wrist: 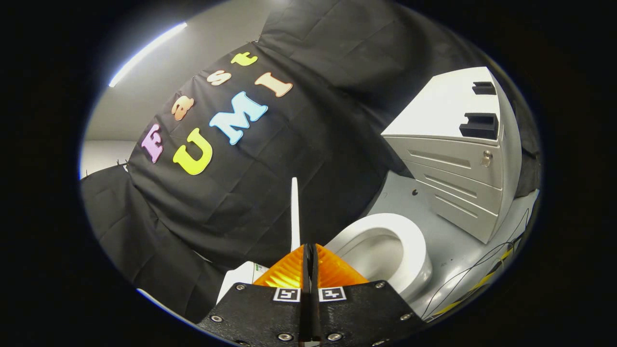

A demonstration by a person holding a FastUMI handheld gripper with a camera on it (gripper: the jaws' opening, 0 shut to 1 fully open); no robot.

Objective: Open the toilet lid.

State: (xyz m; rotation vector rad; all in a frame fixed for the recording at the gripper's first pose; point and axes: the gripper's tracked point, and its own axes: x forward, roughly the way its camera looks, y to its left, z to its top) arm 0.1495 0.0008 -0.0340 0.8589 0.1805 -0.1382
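The tool (pixel 309 255) is pinching the thin edge of the toilet lid (pixel 294 214), holding it standing up beside the open bowl (pixel 385 246), so next it probably needs to let go gently.

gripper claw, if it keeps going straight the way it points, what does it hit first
The claw is shut on the raised toilet lid, seen edge-on. Going straight on, it would likely push the lid toward the black cloth wall behind it; depth is unclear.
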